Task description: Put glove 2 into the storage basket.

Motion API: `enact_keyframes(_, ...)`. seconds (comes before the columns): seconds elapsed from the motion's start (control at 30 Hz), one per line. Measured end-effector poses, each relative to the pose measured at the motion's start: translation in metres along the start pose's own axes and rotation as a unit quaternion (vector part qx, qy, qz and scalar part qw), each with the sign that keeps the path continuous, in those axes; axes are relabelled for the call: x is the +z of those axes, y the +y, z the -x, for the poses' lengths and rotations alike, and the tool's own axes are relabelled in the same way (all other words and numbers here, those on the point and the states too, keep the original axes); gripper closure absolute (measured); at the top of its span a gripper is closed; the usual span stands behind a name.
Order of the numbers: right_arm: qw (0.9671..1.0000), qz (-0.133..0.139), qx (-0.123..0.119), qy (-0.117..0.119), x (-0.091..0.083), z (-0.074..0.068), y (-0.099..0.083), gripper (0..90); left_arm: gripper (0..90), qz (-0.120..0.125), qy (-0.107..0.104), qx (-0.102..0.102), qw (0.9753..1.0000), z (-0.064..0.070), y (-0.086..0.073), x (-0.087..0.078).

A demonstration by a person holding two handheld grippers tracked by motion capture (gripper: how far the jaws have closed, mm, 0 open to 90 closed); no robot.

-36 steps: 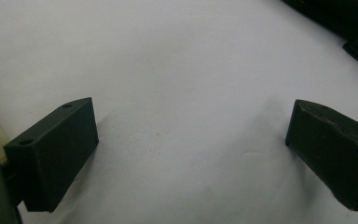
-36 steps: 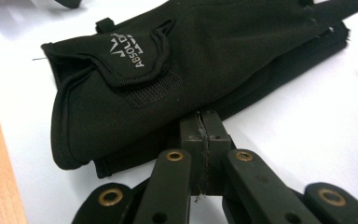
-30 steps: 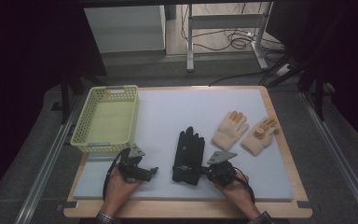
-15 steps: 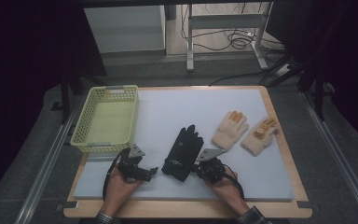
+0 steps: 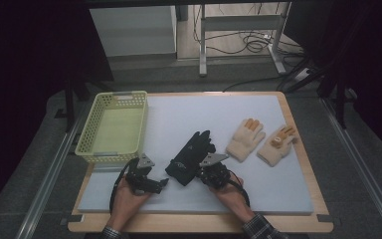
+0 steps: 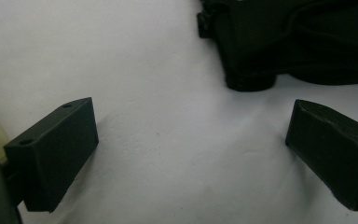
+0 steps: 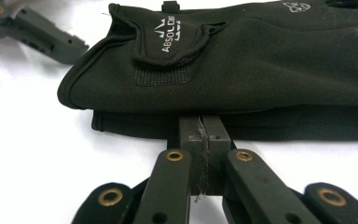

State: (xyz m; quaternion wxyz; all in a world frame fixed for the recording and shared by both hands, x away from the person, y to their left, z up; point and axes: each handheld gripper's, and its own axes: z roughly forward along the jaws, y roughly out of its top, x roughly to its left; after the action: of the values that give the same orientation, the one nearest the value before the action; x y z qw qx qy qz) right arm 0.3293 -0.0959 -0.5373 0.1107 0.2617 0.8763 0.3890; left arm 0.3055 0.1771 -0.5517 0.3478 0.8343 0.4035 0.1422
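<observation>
**Right hand-held gripper pinched at the black gloves' edge**

We see our right hand-held gripper (image 5: 205,171) at the near edge of the stacked black fabric gloves (image 5: 191,157), which lie flat near the front middle of the white foam-topped counter (image 5: 288,189). In the right gripper view its jaws are pressed together with no gap, their tips right at the lower glove's side edge (image 7: 135,125); we cannot tell for sure whether they have caught fabric there. Our left hand-held gripper (image 5: 160,184) rests low on the counter just left of the gloves, jaws spread wide and holding nothing, with the glove cuff (image 6: 279,51) just ahead of them. A pale yellow plastic basket (image 5: 113,127) sits at the left. Two cream knitted gloves with orange fingertips (image 5: 261,141) lie to the right, well apart from the black pair.
</observation>
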Motion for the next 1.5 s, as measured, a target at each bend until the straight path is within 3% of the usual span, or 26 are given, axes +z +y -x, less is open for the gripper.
enact_keyframes(0.27, 0.9999, -0.001, -0.006, -0.010, 0.013, 0.000, 0.011, 88.5, 2.3, 0.000, 0.000, 0.000, 1.0000, 0.000, 0.000, 0.000)
enact_keyframes(0.53, 0.9999, 0.000, -0.014, 0.000, 0.008, 0.000, 0.011, 82.8, 2.2, 0.001, 0.001, -0.001, 1.0000, 0.000, 0.000, 0.000)
enact_keyframes(0.6, 0.9999, 0.014, -0.008, 0.000, -0.002, 0.001, 0.010, 75.0, 2.2, 0.000, 0.001, -0.001, 1.0000, 0.000, 0.000, 0.000)
enact_keyframes(0.77, 0.9997, 0.020, -0.006, -0.015, -0.015, 0.006, 0.006, 62.4, 2.2, -0.002, 0.000, 0.002, 1.0000, 0.000, 0.000, 0.000)
enact_keyframes(1.03, 0.9987, 0.018, 0.018, -0.043, -0.041, 0.026, -0.015, 34.7, 2.4, -0.004, 0.001, 0.002, 1.0000, 0.000, 0.001, 0.000)
enact_keyframes(1.23, 0.9983, 0.009, 0.025, -0.052, -0.055, 0.037, -0.028, 23.4, 2.3, -0.004, 0.001, 0.001, 1.0000, 0.000, 0.001, 0.000)
enact_keyframes(1.5, 0.9966, -0.003, 0.044, -0.069, -0.068, 0.054, -0.050, 16.4, 1.9, -0.004, -0.001, 0.000, 1.0000, 0.000, 0.001, 0.000)
